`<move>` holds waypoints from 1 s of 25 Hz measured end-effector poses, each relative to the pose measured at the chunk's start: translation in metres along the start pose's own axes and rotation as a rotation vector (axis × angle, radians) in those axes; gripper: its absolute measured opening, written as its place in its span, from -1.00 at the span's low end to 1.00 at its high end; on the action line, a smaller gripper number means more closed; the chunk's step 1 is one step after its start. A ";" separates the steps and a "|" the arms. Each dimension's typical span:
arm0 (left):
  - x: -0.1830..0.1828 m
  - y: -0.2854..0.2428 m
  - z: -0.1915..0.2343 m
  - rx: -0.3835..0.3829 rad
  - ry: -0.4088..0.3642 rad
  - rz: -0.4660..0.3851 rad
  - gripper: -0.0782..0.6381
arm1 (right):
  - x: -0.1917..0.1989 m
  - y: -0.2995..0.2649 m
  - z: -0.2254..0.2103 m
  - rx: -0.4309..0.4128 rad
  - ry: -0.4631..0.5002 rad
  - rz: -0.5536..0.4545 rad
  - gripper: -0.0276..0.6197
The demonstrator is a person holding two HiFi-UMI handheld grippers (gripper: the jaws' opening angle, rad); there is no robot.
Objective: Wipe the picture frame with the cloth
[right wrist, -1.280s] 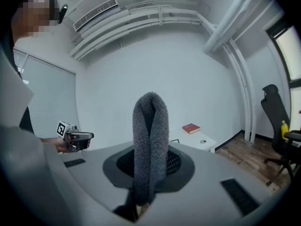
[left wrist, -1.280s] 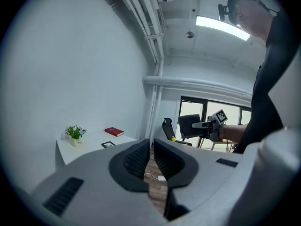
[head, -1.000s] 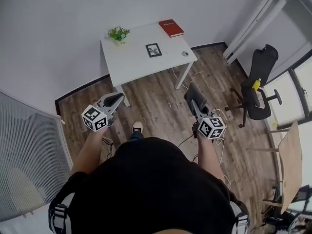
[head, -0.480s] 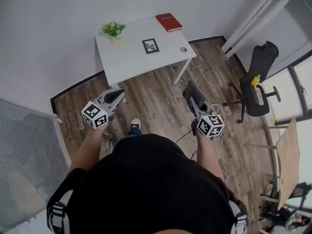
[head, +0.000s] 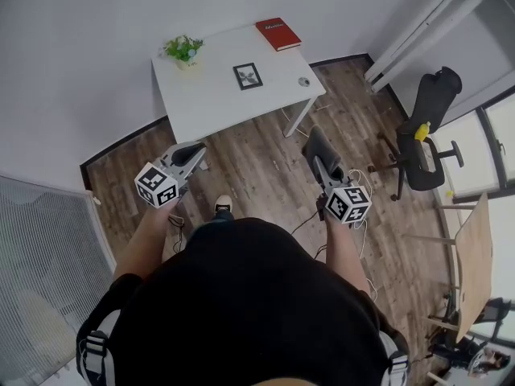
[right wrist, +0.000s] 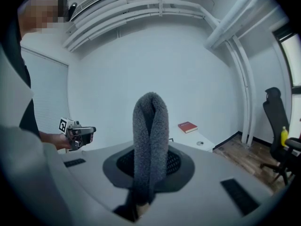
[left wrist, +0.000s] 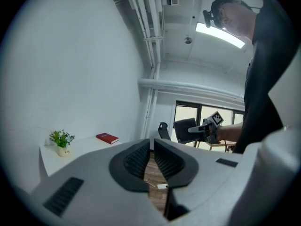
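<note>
The picture frame (head: 248, 75) lay on the white worktop (head: 209, 107), too small to read and well ahead of both claws. The left claw (head: 193, 153) was almost closed, a thin slit with nothing in it. The right claw (head: 320, 167) pinched the folded grey cloth (head: 320, 145). A plant (head: 182, 49) and a red book (head: 278, 34) flanked the frame, and an office chair (head: 426, 127) stood far right.

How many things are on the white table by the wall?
4 on the table: a potted plant at its far left corner, a red book at its far right corner, a picture frame near the middle, a small round thing by the right edge. None seems hidden.
</note>
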State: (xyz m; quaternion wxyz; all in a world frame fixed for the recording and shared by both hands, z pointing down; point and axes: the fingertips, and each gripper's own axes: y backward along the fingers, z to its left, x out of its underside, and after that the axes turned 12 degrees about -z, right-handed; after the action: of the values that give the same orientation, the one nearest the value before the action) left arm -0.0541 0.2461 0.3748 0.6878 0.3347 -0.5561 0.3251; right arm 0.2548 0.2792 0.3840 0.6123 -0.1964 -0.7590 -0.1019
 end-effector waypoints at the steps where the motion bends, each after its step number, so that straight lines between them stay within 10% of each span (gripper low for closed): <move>1: -0.001 -0.002 0.005 -0.003 0.002 0.000 -0.69 | 0.000 -0.005 -0.001 -0.002 0.002 0.004 -0.79; 25: 0.001 -0.044 0.136 -0.003 0.045 0.016 -0.69 | -0.015 -0.112 -0.014 0.052 -0.013 0.014 -0.79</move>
State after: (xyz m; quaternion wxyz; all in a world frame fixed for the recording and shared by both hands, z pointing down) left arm -0.0925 0.1092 0.3929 0.6980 0.3217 -0.5438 0.3370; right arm 0.2229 0.1701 0.3822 0.6129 -0.1863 -0.7640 -0.0765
